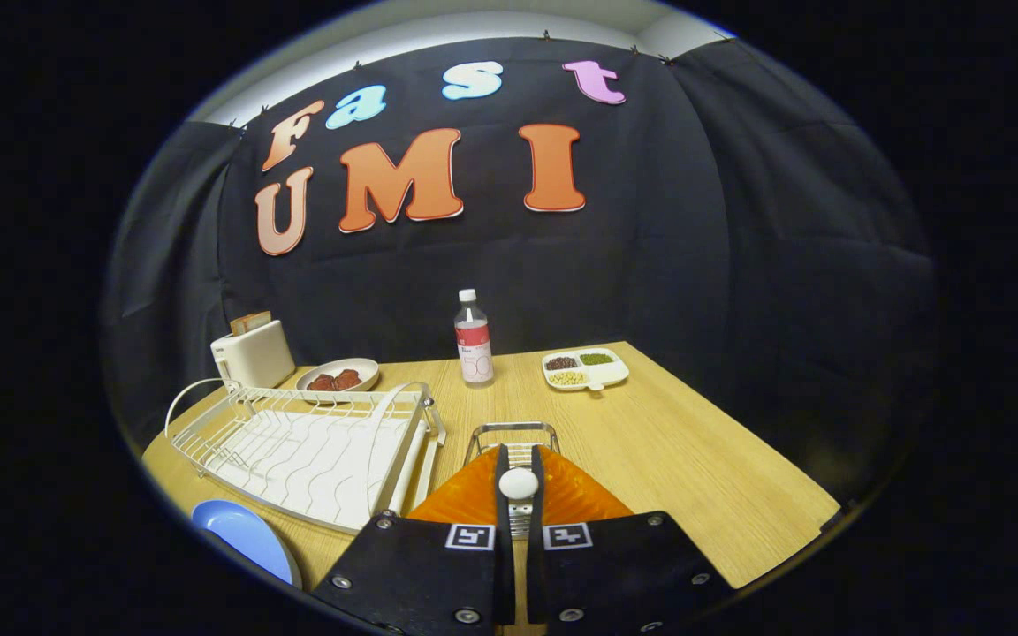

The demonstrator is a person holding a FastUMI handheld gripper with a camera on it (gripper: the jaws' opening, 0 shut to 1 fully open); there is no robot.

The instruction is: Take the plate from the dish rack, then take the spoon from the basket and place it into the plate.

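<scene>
Plate step looks done: round blue plate (248, 539) lies on the worktop just beside the empty white wire dish rack (315, 446); your fingers (519, 484) pinch the white-handled spoon (519, 482) over the small wire basket (513, 435), so next carry it to the plate.

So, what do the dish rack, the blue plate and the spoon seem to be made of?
Dish rack: thin bent rods, white and smooth, likely coated metal wire. Plate: even blue, soft sheen, probably plastic, perhaps glazed ceramic. Spoon, pinched between the jaws: glossy white rounded end, ceramic or plastic; cannot tell.
</scene>
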